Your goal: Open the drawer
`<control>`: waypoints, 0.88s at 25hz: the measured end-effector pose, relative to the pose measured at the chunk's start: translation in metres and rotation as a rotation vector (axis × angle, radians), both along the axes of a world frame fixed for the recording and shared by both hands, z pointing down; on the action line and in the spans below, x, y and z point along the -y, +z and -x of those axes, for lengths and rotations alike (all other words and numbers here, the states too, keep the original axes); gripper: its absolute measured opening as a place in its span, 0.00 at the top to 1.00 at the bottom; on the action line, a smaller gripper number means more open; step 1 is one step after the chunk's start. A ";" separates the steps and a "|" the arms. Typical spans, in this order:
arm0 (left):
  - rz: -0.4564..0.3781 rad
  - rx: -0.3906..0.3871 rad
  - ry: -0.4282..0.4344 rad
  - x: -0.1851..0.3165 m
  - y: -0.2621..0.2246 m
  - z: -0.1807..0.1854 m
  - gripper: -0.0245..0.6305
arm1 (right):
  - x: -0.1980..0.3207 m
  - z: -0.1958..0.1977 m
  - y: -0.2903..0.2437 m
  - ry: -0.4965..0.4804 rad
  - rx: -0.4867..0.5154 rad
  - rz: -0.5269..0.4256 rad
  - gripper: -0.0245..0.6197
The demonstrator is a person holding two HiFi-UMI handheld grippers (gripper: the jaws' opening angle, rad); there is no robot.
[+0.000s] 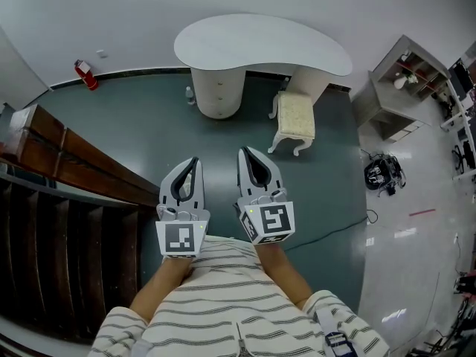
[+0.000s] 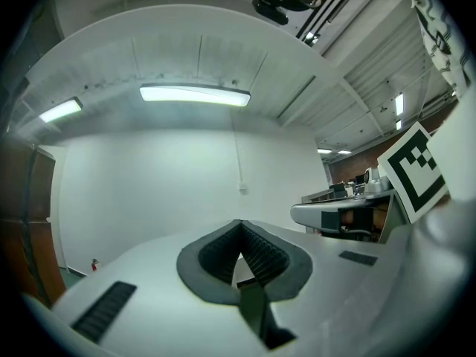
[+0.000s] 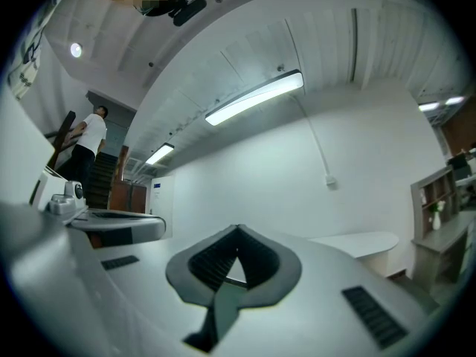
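Your left gripper (image 1: 195, 162) and right gripper (image 1: 246, 153) side by side, jaws closed on nothing, well short of the white kidney-shaped desk (image 1: 260, 47).

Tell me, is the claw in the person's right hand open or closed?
Closed and empty: in its own view the right gripper shows its two tips meeting in a point, with nothing between them.
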State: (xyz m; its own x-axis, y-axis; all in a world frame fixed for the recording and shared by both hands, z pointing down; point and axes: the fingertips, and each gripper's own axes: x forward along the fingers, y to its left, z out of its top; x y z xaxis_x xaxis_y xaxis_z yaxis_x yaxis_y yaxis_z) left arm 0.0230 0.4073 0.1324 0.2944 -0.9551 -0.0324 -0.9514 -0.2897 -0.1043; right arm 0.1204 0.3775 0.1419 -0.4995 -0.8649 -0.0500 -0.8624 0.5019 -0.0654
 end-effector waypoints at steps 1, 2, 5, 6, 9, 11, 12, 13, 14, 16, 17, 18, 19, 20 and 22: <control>0.003 -0.006 -0.001 0.004 0.001 0.000 0.96 | 0.004 0.000 0.001 0.001 -0.001 0.000 0.94; 0.004 -0.010 -0.002 0.008 0.003 0.001 0.96 | 0.009 0.001 0.002 0.001 -0.002 0.000 0.94; 0.004 -0.018 -0.002 0.025 0.008 0.008 0.96 | 0.024 0.006 0.006 0.001 -0.011 0.000 0.94; 0.000 -0.023 -0.004 0.033 0.010 0.011 0.96 | 0.031 0.009 0.007 0.002 -0.015 0.000 0.94; -0.013 -0.030 -0.007 0.059 0.011 0.018 0.96 | 0.056 0.012 0.007 0.010 -0.021 0.005 0.94; -0.007 -0.031 0.003 0.076 0.010 0.021 0.96 | 0.074 0.016 0.008 0.015 -0.021 0.008 0.94; -0.001 -0.032 0.009 0.085 0.010 0.022 0.96 | 0.084 0.019 0.008 0.017 -0.022 0.007 0.94; 0.004 -0.034 0.013 0.094 0.012 0.025 0.96 | 0.094 0.023 0.009 0.019 -0.024 0.007 0.94; 0.006 -0.035 0.017 0.104 0.013 0.028 0.96 | 0.104 0.027 0.010 0.021 -0.024 0.006 0.94; 0.013 -0.031 0.028 0.126 0.016 0.035 0.96 | 0.127 0.035 0.010 0.029 -0.027 0.005 0.94; 0.016 -0.029 0.034 0.137 0.016 0.039 0.96 | 0.139 0.039 0.010 0.034 -0.030 0.008 0.94; 0.016 -0.030 0.040 0.149 0.015 0.042 0.96 | 0.150 0.043 0.011 0.038 -0.031 0.014 0.94; 0.017 -0.035 0.044 0.159 0.014 0.046 0.96 | 0.160 0.046 0.011 0.043 -0.030 0.022 0.94; 0.018 -0.041 0.047 0.170 0.012 0.049 0.96 | 0.171 0.049 0.011 0.048 -0.029 0.028 0.94; 0.016 -0.048 0.057 0.192 0.008 0.057 0.96 | 0.191 0.056 0.008 0.059 -0.029 0.031 0.94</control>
